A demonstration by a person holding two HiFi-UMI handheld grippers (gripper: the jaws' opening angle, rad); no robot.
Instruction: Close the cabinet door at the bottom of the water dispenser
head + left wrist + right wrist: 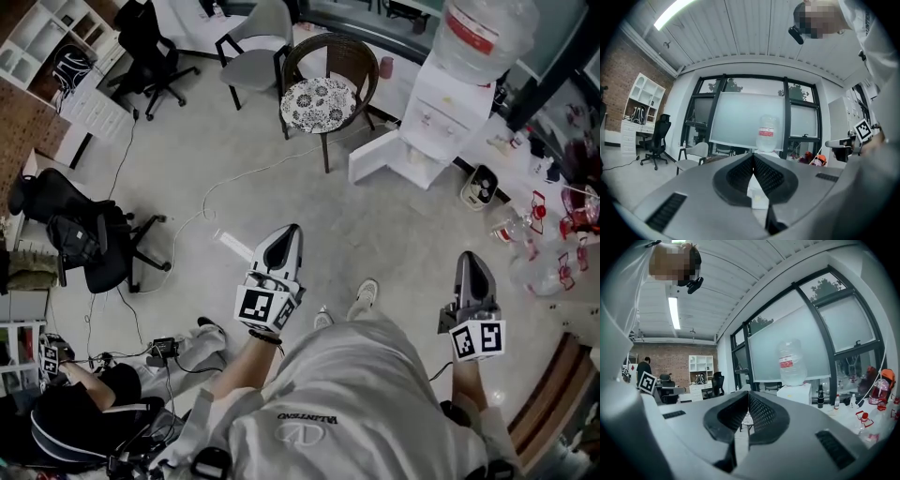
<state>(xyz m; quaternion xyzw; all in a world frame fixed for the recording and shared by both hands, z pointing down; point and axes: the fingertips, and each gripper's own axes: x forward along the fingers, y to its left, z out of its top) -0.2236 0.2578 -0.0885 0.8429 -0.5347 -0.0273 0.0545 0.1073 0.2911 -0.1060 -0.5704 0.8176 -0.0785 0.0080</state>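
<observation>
The white water dispenser [434,112] stands at the far right of the head view with a large bottle [478,33] on top. Its bottom cabinet door [373,156] hangs open, swung out to the left. Both grippers are held level over the floor, well short of it. My left gripper [294,228] is shut and holds nothing. So is my right gripper [468,255]. In the left gripper view the shut left gripper [753,157] points at the dispenser's bottle [767,132]. From the right gripper view, the shut right gripper [748,394] has the dispenser [796,392] off to its right.
A wicker chair with a patterned cushion [321,96] stands left of the open door, a grey chair [258,42] behind it. Bottles and jugs [536,253] crowd the floor at right. A cable [216,187] and white strip [234,246] lie ahead. A seated person [75,412] is lower left.
</observation>
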